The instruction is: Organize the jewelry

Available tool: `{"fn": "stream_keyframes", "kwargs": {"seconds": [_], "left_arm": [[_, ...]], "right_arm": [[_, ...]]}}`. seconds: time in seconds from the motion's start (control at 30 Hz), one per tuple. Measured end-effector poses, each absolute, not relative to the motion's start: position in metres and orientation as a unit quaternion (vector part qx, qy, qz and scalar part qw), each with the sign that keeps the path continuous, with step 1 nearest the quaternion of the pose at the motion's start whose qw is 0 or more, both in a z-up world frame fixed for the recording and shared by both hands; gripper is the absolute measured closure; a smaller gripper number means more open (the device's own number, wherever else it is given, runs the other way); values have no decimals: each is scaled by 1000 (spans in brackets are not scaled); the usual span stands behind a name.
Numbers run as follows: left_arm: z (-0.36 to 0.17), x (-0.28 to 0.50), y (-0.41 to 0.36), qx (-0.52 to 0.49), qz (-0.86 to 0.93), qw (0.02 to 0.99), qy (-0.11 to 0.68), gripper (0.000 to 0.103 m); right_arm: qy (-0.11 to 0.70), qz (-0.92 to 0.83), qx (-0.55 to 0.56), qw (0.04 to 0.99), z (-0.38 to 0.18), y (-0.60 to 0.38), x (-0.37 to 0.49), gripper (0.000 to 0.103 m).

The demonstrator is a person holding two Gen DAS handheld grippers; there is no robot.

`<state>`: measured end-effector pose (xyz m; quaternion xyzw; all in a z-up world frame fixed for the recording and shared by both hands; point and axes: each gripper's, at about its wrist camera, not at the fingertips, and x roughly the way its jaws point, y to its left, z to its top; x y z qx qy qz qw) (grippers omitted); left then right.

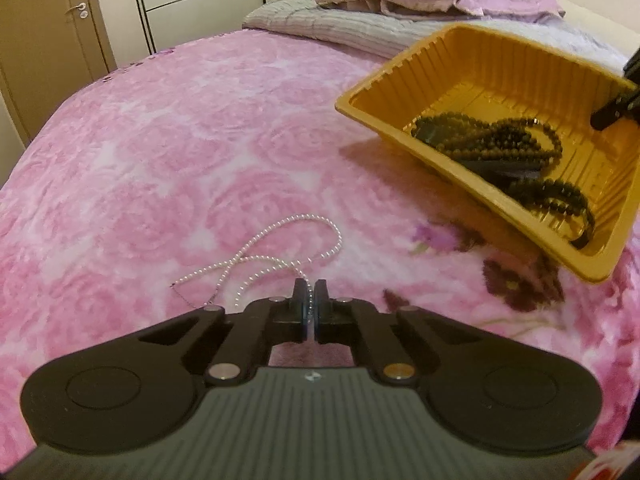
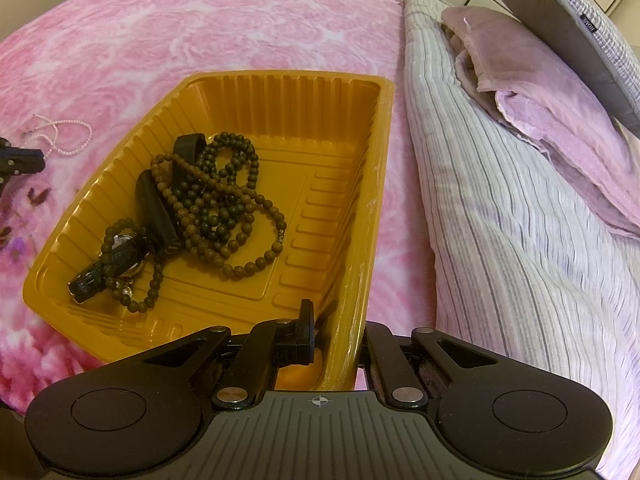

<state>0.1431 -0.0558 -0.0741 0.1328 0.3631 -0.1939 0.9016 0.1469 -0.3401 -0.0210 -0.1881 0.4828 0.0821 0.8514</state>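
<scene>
A thin white bead necklace [image 1: 276, 256] lies looped on the pink blanket; one end runs between the fingers of my left gripper [image 1: 311, 300], which is shut on it. It also shows small in the right wrist view [image 2: 64, 136]. An orange plastic tray [image 1: 472, 64] is tilted up off the bed; it holds dark bead necklaces [image 2: 216, 196] and a black wristwatch [image 2: 120, 256]. My right gripper [image 2: 340, 332] is shut on the tray's near wall [image 2: 352, 312], one finger inside and one outside. The right gripper shows at the tray's far edge in the left wrist view [image 1: 616, 112].
A pink rose-patterned blanket [image 1: 180, 140] covers the bed. A striped grey pillow [image 2: 500, 208] and a folded mauve towel [image 2: 560, 120] lie beside the tray. A wardrobe and a door [image 1: 52, 20] stand beyond the bed.
</scene>
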Motion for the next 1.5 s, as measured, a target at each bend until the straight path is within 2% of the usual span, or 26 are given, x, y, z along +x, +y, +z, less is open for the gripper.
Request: {"fn": "stream_keyframes", "kwargs": {"seconds": [0.63,1.1,1.5], "left_arm": [[65,150,-11,51,-213,942,255,101],[117,158,-28,29,-263,942,209,101],[149,155,-88,30,-338,923,181,101]], "right_arm": [[477,80,-195,853,-17,-338,145,97],[477,81,-195,853,-16,-338,144,98],[476,81,-195,854,-15,-337,144,98]]}}
